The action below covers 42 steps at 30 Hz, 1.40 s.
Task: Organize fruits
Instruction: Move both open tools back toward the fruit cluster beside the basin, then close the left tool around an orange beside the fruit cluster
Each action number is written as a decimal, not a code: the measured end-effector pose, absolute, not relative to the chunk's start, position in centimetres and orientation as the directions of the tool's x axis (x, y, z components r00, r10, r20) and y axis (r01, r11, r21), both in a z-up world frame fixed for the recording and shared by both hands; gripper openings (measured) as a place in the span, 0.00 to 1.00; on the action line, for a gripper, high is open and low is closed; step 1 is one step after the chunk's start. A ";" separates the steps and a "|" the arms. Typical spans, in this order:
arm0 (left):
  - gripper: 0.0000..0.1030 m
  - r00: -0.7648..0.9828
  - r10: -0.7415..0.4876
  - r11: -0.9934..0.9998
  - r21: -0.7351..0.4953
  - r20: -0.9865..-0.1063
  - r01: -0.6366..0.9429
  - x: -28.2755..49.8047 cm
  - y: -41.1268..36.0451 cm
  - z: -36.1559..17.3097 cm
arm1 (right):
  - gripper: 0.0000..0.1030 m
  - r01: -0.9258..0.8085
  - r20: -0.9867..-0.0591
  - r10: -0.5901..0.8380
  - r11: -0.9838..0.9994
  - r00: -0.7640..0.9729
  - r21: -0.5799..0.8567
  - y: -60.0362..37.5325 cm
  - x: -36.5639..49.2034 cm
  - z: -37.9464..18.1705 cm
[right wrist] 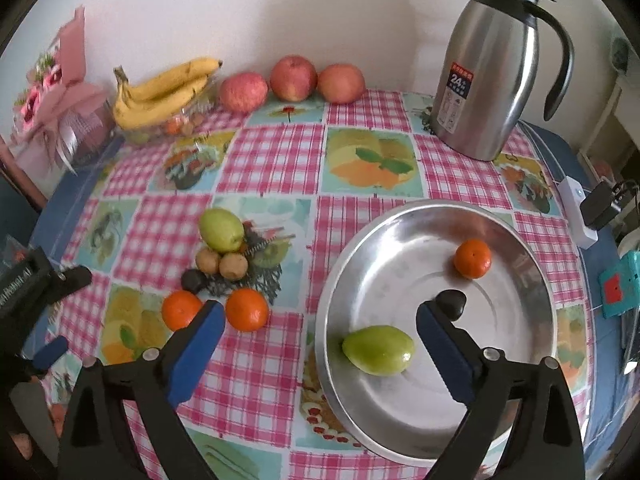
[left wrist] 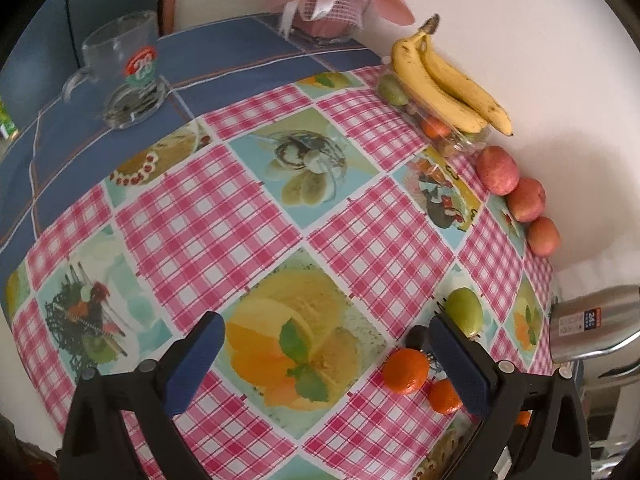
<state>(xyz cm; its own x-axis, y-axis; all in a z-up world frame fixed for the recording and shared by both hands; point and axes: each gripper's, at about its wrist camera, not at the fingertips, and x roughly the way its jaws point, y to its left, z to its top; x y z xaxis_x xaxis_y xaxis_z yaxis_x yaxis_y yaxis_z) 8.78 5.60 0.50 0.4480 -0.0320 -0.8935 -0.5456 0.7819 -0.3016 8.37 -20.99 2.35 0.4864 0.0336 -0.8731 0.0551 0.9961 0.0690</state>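
My right gripper (right wrist: pixel 320 320) is open over the near rim of a steel bowl (right wrist: pixel 532 280). A green fruit (right wrist: pixel 378 350) lies in the bowl between the fingers, touched by neither pad. An orange (right wrist: pixel 472 258) and a small dark fruit (right wrist: pixel 452 302) also lie in the bowl. Left of the bowl, on the cloth, sit a green fruit (right wrist: pixel 221 229), two small brown fruits (right wrist: pixel 233 266), a dark one (right wrist: pixel 194 280) and two oranges (right wrist: pixel 246 309). My left gripper (left wrist: pixel 328 344) is open and holds nothing; the oranges (left wrist: pixel 405 371) and green fruit (left wrist: pixel 464 311) lie by its right finger.
Bananas (right wrist: pixel 164 96) rest on a clear box of small fruit by the wall, with three apples (right wrist: pixel 293 78) beside them. A steel jug (right wrist: pixel 484 76) stands at the back right. A glass mug (left wrist: pixel 124 68) and a pink bouquet (right wrist: pixel 60 92) stand at the far left.
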 end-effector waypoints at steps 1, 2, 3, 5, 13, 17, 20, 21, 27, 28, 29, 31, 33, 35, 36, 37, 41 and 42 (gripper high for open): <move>1.00 0.452 -0.030 0.790 -0.298 -0.892 -0.536 8.9 5.5 0.6 | 0.94 0.059 -0.868 0.042 0.995 0.494 0.082 -21.1 8.4 2.5; 1.00 0.456 -0.025 0.798 -0.292 -0.889 -0.527 9.0 5.3 0.7 | 0.94 0.061 -0.863 0.049 0.994 0.503 0.092 -21.1 8.4 2.7; 1.00 0.460 -0.017 0.808 -0.284 -0.888 -0.517 9.1 5.2 0.9 | 0.94 0.062 -0.859 0.054 0.993 0.509 0.099 -21.1 8.4 2.7; 1.00 0.469 -0.008 0.825 -0.271 -0.883 -0.496 9.3 5.0 1.1 | 0.94 0.067 -0.853 0.071 0.990 0.517 0.123 -21.1 8.4 2.8; 1.00 0.475 -0.017 0.884 -0.235 -0.880 -0.403 10.3 3.4 1.1 | 0.94 0.084 -0.864 0.098 0.984 0.494 0.159 -21.7 8.8 1.6; 1.00 0.473 -0.084 0.905 -0.266 -0.877 -0.333 11.0 2.4 0.7 | 0.94 0.103 -0.882 0.070 0.986 0.466 0.133 -22.3 9.1 1.1; 1.00 0.462 -0.077 0.925 -0.236 -0.884 -0.298 11.5 1.4 0.4 | 0.94 0.123 -0.893 0.060 0.984 0.447 0.127 -22.7 9.2 0.6; 1.00 0.452 -0.080 0.931 -0.229 -0.888 -0.285 11.7 1.0 0.1 | 0.94 0.127 -0.895 0.060 0.983 0.441 0.129 -22.9 9.3 0.4; 1.00 0.389 -0.126 0.938 -0.237 -0.913 -0.253 12.4 -0.1 -2.2 | 0.94 0.163 -0.906 0.030 0.981 0.423 0.108 -23.6 9.3 0.1; 1.00 0.382 -0.127 0.938 -0.236 -0.916 -0.255 12.4 -0.2 -2.5 | 0.94 0.166 -0.906 0.026 0.980 0.423 0.106 -23.7 9.3 0.0; 1.00 0.374 -0.131 0.936 -0.239 -0.918 -0.258 12.5 -0.2 -2.8 | 0.94 0.169 -0.906 0.024 0.980 0.422 0.105 -23.8 9.3 0.0; 1.00 0.360 -0.147 0.930 -0.253 -0.921 -0.268 12.5 -0.1 -3.2 | 0.94 0.172 -0.908 0.021 0.980 0.418 0.102 -23.9 9.3 -0.1; 1.00 0.341 -0.155 0.924 -0.258 -0.927 -0.281 12.6 0.0 -3.8 | 0.94 0.172 -0.910 0.019 0.980 0.415 0.099 -23.9 9.4 -0.1; 1.00 0.329 -0.159 0.923 -0.258 -0.931 -0.285 12.7 -0.1 -4.1 | 0.94 0.169 -0.911 0.020 0.981 0.412 0.098 -23.8 9.5 -0.2; 1.00 0.323 -0.157 0.924 -0.254 -0.933 -0.286 12.7 -0.3 -4.3 | 0.94 0.168 -0.911 0.020 0.981 0.412 0.098 -23.8 9.5 -0.2; 1.00 0.317 -0.153 0.925 -0.249 -0.936 -0.287 12.7 -0.4 -4.5 | 0.94 0.166 -0.911 0.022 0.981 0.412 0.099 -23.7 9.5 -0.3; 0.99 0.308 -0.159 0.923 -0.252 -0.938 -0.292 12.8 -0.5 -4.8 | 0.94 0.151 -0.903 0.039 0.982 0.429 0.113 -23.3 9.8 -0.3; 0.99 0.306 -0.161 0.923 -0.253 -0.938 -0.290 12.8 -0.6 -4.8 | 0.94 0.143 -0.899 0.051 0.982 0.434 0.124 -23.2 9.9 -0.5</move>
